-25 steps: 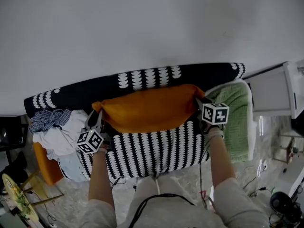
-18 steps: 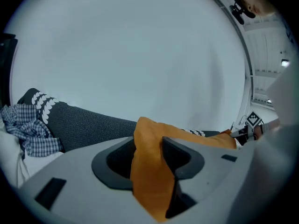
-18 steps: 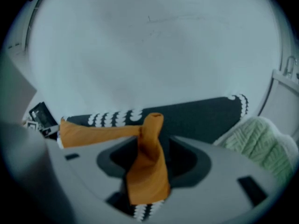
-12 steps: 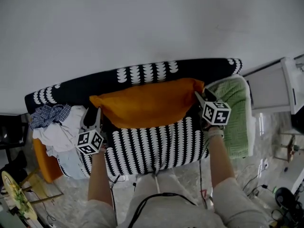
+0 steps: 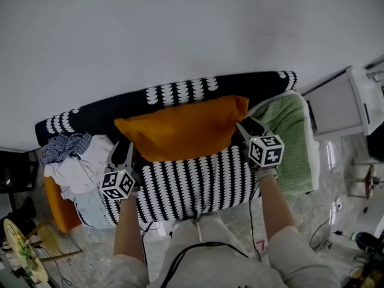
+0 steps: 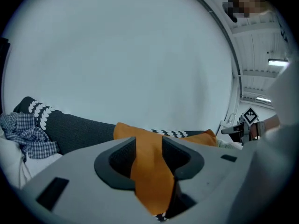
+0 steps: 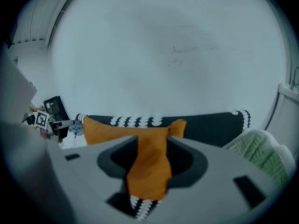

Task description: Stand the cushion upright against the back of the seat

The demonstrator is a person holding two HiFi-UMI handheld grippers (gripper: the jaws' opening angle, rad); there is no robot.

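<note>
Forearms (image 5: pixel 128 227): outstretched | left hand-held gripper (image 6: pixel 148 143), right hand-held gripper (image 7: pixel 152 143) — jaws just opened, spread, cushion (image 5: pixel 180 128) between, unpinched

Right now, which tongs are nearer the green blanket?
Right. Right tongs beside the blanket; left tongs across the cushion, by the clothes. Both just opened, cushion between their jaws.

Setting: domestic living room, lived-in. Landmark: a black sofa (image 5: pixel 180 182) with white scallop print, backed against a plain white wall (image 5: pixel 180 35). On the sofa's left end lies a heap of loose clothes (image 5: pixel 75 167), among them a blue check shirt (image 5: pixel 63 147). Over its right end is a green knitted throw (image 5: pixel 291 140). Just right of the sofa stands a white cabinet (image 5: pixel 337 105). In front of the sofa is pale marbled floor (image 5: pixel 300 212) with trailing black cables (image 5: pixel 329 228). Soft furnishings and unsorted laundry indicate a home, not a workplace.
</note>
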